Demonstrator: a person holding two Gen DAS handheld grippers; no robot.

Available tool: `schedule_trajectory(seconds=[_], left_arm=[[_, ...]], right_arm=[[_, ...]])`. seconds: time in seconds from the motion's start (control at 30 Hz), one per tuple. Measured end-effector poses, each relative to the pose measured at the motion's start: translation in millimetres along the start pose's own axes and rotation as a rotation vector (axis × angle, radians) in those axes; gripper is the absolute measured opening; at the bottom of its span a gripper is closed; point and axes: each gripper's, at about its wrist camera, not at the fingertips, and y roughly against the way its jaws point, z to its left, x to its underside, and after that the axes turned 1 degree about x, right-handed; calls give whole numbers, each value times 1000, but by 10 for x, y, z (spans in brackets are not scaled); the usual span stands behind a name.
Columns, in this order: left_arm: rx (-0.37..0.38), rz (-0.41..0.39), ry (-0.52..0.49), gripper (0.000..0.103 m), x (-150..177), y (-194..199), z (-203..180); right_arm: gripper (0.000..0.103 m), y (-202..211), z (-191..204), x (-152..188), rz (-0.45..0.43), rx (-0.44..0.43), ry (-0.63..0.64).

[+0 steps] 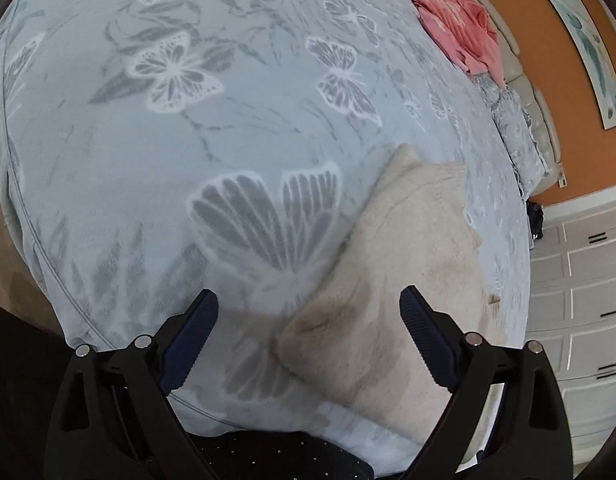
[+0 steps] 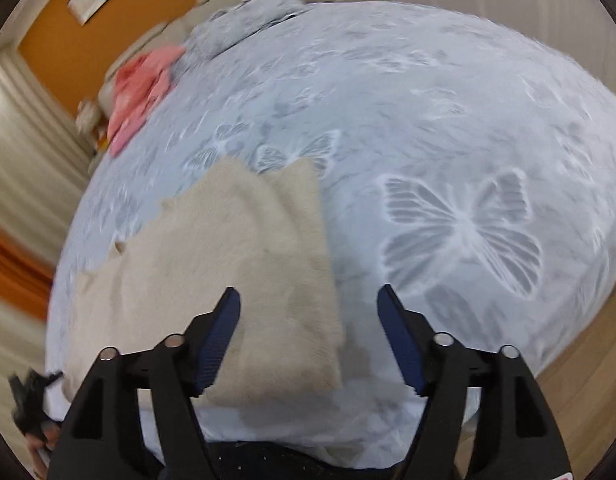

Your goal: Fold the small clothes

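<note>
looking down your left wrist view, your left gripper (image 1: pixel 309 304) hangs spread wide and empty over the cream garment (image 1: pixel 407 272), which lies folded on the butterfly bedspread (image 1: pixel 168 128). through your right wrist view, your right gripper (image 2: pixel 308 304) stands released above the same garment (image 2: pixel 228 260), gripping nothing.

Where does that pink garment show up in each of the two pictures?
Left wrist view: pink garment at upper right, at the bed's far end by the orange wall.
Right wrist view: pink garment at upper left, same far end.
Shared landmark: the cream folded garment near the camera.
</note>
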Motion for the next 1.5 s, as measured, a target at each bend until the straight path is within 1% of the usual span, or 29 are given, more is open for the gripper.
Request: schedule_trajectory(seconds=[0.03,0.07,0.1,0.17,0.27,0.3,0.33,0.37,0.4,0.43,0.47,0.57,0.63,0.67,0.73,0.77,0.87,0.9,0.97,1.0,1.07,1.13,1.17,1.2,1.23,1.33,1.4,1.47,1.5], left_arm=[[2,12,10,91,20,-37,-4],[4,35,33,94,27,-100,3],[0,34,39,97,43,-140,-15],[-46,7,25,98,53,-181,-103],[-112,-13,51,98,54,-231,-187],[-100,-13,61,94,40,-236,-210],[-65,-7,62,85,30,-239,-241],[-19,12,63,52,11,-249,-282],[-24,36,65,34,-2,-256,-305],[-5,40,79,29,-21,-225,-324],[18,38,94,21,-39,-183,-325],[86,23,111,14,-90,71,-328],[114,24,111,13,-98,266,-287],[110,26,108,13,-72,357,-242],[73,28,118,13,-29,417,-107],[46,50,123,13,-8,356,15],[9,130,179,13,127,60,317],[14,124,178,14,168,24,350],[8,84,124,14,203,55,295],[6,81,104,14,209,66,267],[7,90,95,15,189,67,234],[24,96,104,18,164,66,240],[23,98,102,19,159,57,240],[24,99,100,21,151,48,233],[29,95,99,21,165,41,236],[34,81,91,23,222,46,273],[42,85,104,23,224,43,295],[42,85,105,23,226,37,299],[39,84,100,23,231,36,296]], right_arm=[[71,-38,-60,29,39,-16,-27],[71,-134,-124,72,112,-46,-70],[71,-220,-164,112,165,-81,-106],[72,-386,-200,196,238,-181,-185],[77,-579,-195,203,259,-250,-283],[77,-617,-197,179,257,-265,-312],[68,-649,-192,149,256,-272,-339],[22,-663,-151,104,254,-292,-340],[23,-674,-98,64,268,-333,-326],[22,-642,-38,21,265,-341,-316],[20,-533,63,-52,237,-348,-277],[19,-122,314,-238,162,-393,-175],[19,78,401,-270,142,-397,-119],[19,162,406,-251,134,-368,-80],[18,124,315,-203,147,-312,-53],[18,-37,162,-107,184,-251,-58],[19,-541,-227,173,311,-162,-99],[20,-565,-303,229,296,-204,-131],[26,-483,-366,230,278,-242,-197],[27,-415,-352,208,265,-226,-202],[32,-206,-257,141,214,-142,-154],[33,41,-113,84,123,-64,-95],[39,216,25,29,45,-41,-49],[44,307,192,-38,10,-41,11],[52,325,275,-82,6,-41,48],[53,44,688,-322,46,-24,230],[53,-216,732,-419,71,7,254],[51,-555,693,-521,129,23,219],[45,-652,659,-529,158,26,203]])
